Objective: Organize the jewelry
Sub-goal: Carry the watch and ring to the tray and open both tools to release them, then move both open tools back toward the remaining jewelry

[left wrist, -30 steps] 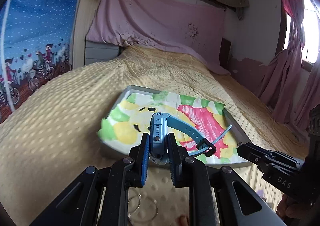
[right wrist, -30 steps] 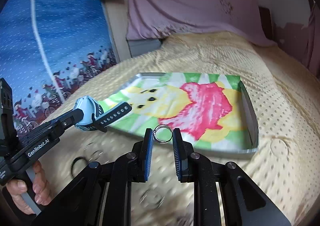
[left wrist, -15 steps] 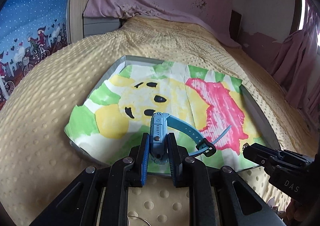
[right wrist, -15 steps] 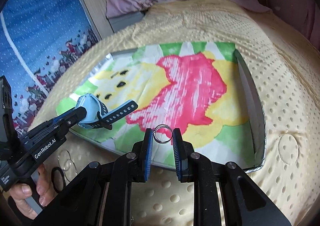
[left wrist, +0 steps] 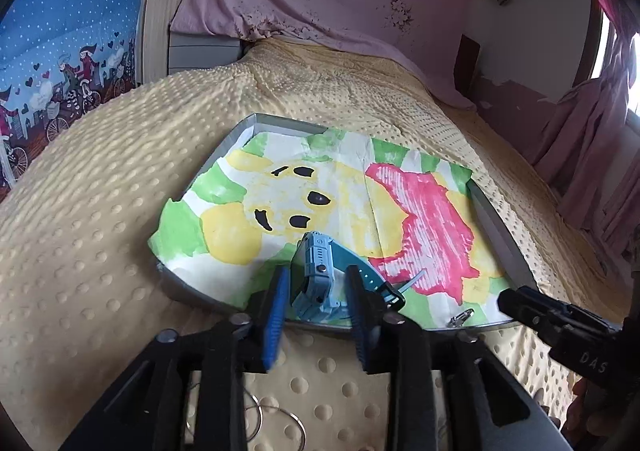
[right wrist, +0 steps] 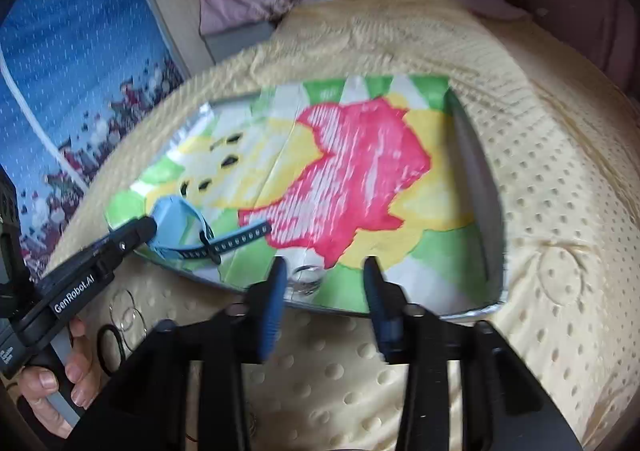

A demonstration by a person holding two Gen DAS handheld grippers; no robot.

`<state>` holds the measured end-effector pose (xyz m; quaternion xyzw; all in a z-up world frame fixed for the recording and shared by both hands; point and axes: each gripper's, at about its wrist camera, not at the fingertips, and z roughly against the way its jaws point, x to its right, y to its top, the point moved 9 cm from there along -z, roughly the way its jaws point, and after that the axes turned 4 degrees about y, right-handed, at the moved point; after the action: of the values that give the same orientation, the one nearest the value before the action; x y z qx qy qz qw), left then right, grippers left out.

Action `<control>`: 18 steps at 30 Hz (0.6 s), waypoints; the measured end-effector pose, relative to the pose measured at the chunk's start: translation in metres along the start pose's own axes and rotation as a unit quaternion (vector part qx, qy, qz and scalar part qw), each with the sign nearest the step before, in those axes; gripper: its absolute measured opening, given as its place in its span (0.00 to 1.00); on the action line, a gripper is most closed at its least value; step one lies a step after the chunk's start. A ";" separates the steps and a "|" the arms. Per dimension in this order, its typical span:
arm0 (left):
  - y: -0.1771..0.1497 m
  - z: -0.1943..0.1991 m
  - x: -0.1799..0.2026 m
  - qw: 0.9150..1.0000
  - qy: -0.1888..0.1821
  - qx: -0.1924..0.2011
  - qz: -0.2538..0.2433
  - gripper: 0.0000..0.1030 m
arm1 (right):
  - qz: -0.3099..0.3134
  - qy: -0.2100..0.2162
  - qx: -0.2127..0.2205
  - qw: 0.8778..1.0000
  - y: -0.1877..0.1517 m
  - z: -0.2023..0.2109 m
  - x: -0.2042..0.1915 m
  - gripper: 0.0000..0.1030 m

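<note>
Both claws have just been spreading apart, and both have come down closer to the tray [left wrist: 496, 227] since a second ago. My left claw [left wrist: 318, 283] stands apart now, pads clear of the blue watch [left wrist: 318, 271], which sits between them at the tray's near edge on the painted paper [left wrist: 340, 187], strap trailing right. My right claw [right wrist: 324, 279] is apart too, and the small silver ring [right wrist: 308, 277] lies between its fingers on the paper near the front rim, blurred, no pad touching it that I can see. In the left view the ring shows beside the right claw's tip. Loose rings [right wrist: 126, 313] lie on the yellow bed cover [left wrist: 100, 211] just beside the tray.
</note>
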<state>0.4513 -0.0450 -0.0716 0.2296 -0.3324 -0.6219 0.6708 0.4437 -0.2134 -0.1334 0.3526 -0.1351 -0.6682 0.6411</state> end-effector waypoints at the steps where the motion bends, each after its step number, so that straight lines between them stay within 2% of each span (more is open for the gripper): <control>1: 0.000 0.005 0.000 1.000 0.001 0.007 0.000 0.44 | -0.004 0.004 0.010 1.000 0.001 0.005 0.001 0.39; 2: 0.001 0.013 -0.002 1.000 0.003 0.019 -0.001 0.61 | -0.007 0.006 0.020 1.000 0.002 0.011 0.001 0.39; 3: 0.002 0.022 -0.003 0.999 0.009 0.037 -0.002 0.73 | -0.008 0.005 0.031 0.999 0.002 0.017 0.002 0.40; 5: 0.004 0.037 -0.004 0.998 0.010 0.061 -0.006 0.74 | -0.007 0.001 0.055 0.998 0.004 0.031 0.005 0.46; 7: 0.003 0.050 -0.004 0.997 0.007 0.070 -0.014 0.76 | -0.005 -0.002 0.078 0.997 0.003 0.046 0.006 0.54; 11: -0.003 0.084 -0.007 0.995 0.000 0.099 -0.012 0.94 | 0.009 -0.004 0.128 0.992 -0.004 0.081 0.003 0.66; 15: -0.016 0.120 -0.009 0.991 -0.005 0.129 -0.018 0.99 | 0.024 -0.006 0.174 0.985 -0.017 0.121 -0.004 0.81; 18: -0.025 0.141 -0.012 0.990 -0.010 0.138 -0.012 1.00 | 0.028 -0.001 0.207 0.978 -0.029 0.149 -0.011 0.89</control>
<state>0.3311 -0.0209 0.0029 0.3177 -0.4186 -0.5806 0.6219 0.3244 -0.2396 -0.0419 0.4729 -0.2812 -0.6081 0.5723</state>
